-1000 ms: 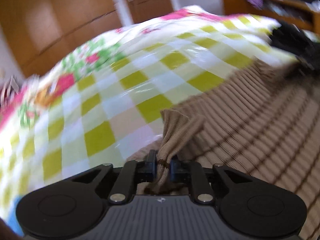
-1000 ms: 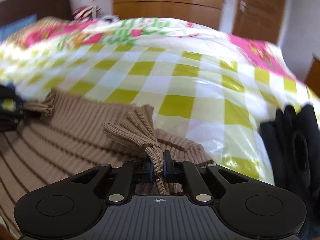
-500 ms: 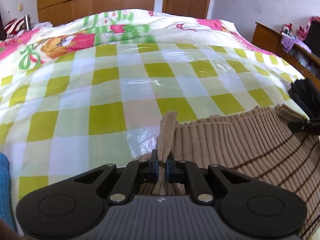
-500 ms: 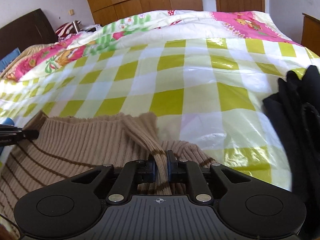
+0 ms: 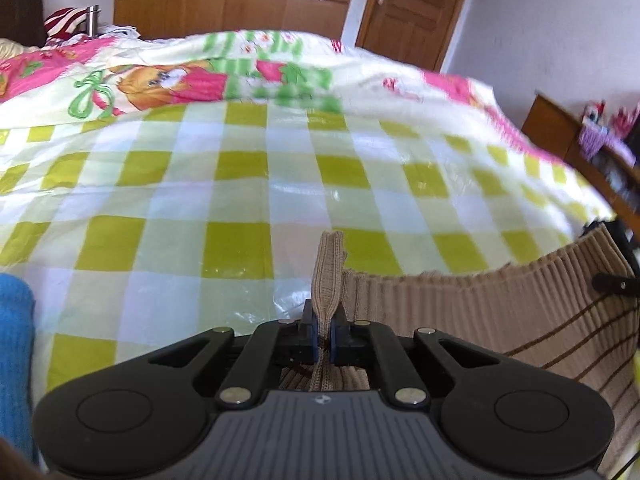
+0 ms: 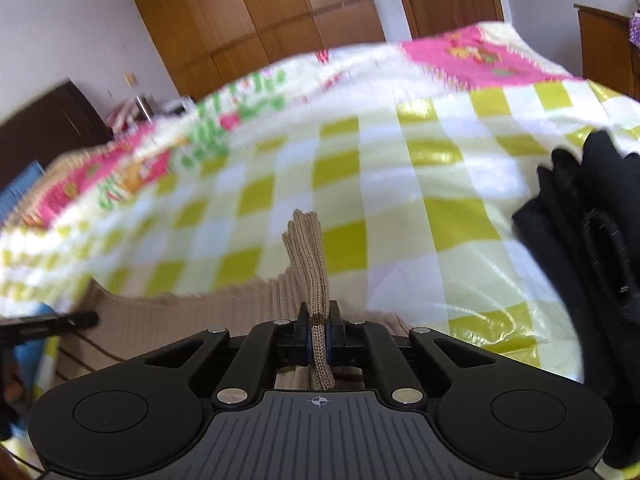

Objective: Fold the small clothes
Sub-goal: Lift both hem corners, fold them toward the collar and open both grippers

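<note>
The sweater (image 5: 500, 312), tan ribbed knit with thin brown stripes, hangs stretched over the near edge of the bed (image 5: 280, 200), one corner of its hem clenched in the left hand-held gripper (image 5: 325, 338) and the other pinched tight in the right hand-held gripper (image 6: 318, 338). To fold it well, I judge both corners should travel level and together toward the far edge, the hem taut between them so no crease forms. The black clothes (image 6: 580, 216) near the right edge call for a path clear of them.
</note>
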Demonstrator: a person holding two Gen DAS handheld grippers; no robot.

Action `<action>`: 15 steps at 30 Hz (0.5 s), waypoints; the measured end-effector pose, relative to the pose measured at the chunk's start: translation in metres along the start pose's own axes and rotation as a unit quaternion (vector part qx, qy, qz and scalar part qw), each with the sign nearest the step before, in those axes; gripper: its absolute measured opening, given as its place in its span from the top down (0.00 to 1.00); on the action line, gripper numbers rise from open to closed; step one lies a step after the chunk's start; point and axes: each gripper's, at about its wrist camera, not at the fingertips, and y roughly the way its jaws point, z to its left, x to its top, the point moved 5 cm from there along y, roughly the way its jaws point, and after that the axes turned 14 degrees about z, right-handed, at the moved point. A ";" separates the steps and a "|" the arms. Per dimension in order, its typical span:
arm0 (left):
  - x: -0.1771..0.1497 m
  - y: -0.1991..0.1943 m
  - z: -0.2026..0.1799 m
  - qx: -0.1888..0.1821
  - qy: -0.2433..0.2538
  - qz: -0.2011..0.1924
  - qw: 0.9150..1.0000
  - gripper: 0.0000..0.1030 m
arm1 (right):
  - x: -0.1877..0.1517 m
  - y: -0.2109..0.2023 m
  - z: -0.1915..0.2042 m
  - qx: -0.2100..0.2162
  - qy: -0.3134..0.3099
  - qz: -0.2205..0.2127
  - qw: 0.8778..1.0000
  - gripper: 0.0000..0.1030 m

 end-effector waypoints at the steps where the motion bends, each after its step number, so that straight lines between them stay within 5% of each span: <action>1: -0.001 -0.010 0.000 -0.009 -0.006 -0.007 1.000 0.79 | 0.000 -0.011 0.002 0.008 0.001 -0.009 1.000 0.95; 15: -0.064 -0.188 -0.027 -0.159 -0.021 -0.086 0.983 0.79 | -0.066 -0.206 0.031 0.111 0.024 -0.114 0.987 0.96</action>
